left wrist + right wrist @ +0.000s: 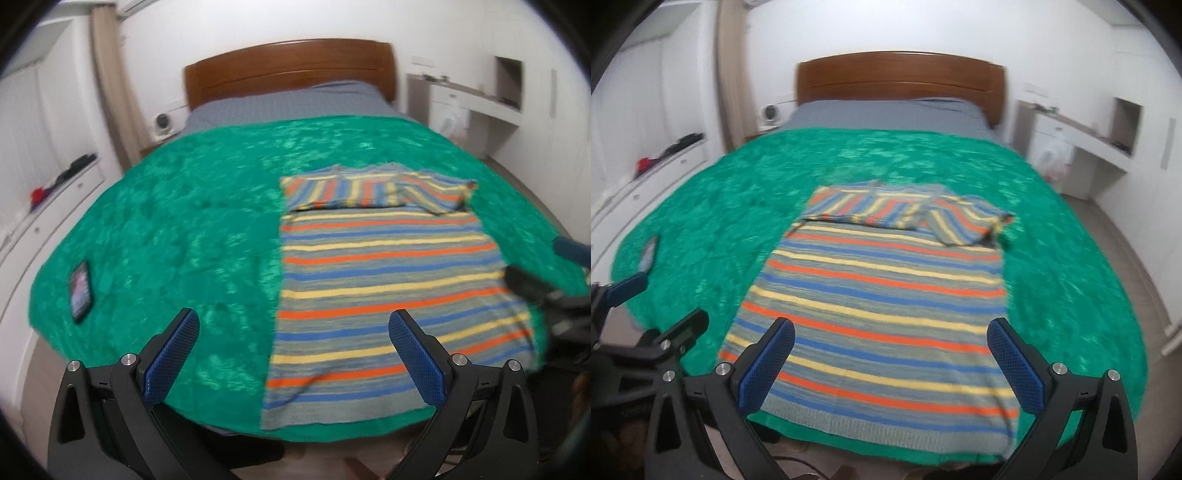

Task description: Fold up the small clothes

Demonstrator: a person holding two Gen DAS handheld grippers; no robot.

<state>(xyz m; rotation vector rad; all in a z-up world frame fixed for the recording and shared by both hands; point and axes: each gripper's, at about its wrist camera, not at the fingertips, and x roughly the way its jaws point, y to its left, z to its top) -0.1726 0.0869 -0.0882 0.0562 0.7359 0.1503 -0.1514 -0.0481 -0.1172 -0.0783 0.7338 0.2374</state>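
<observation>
We see the left gripper (293, 332) with its blue-padded fingers (173, 354) spread wide and holding nothing, poised above the near edge of the green blanket (184, 221). Between and beyond those fingers lies the striped sweater (388, 288), flat on the blanket, its hem toward the blanket's near edge; only the finger on the right overlaps the garment in this view, the other sits over bare blanket. The right gripper (890, 336) likewise has its fingers (1015, 369) set wide apart and empty, and the sweater's (886, 295) hem spans nearly the whole gap between them. We cannot tell whether any pad touches the fabric.

Both sleeves are folded across the chest at the end of the sweater farther from the blanket's near edge, one overlapping the other. Toward the blanket's left edge rests a dark phone (79, 291), well apart from the sweater. Beyond the blanket we see grey bedding (288, 103) and a wooden headboard (288, 70).
</observation>
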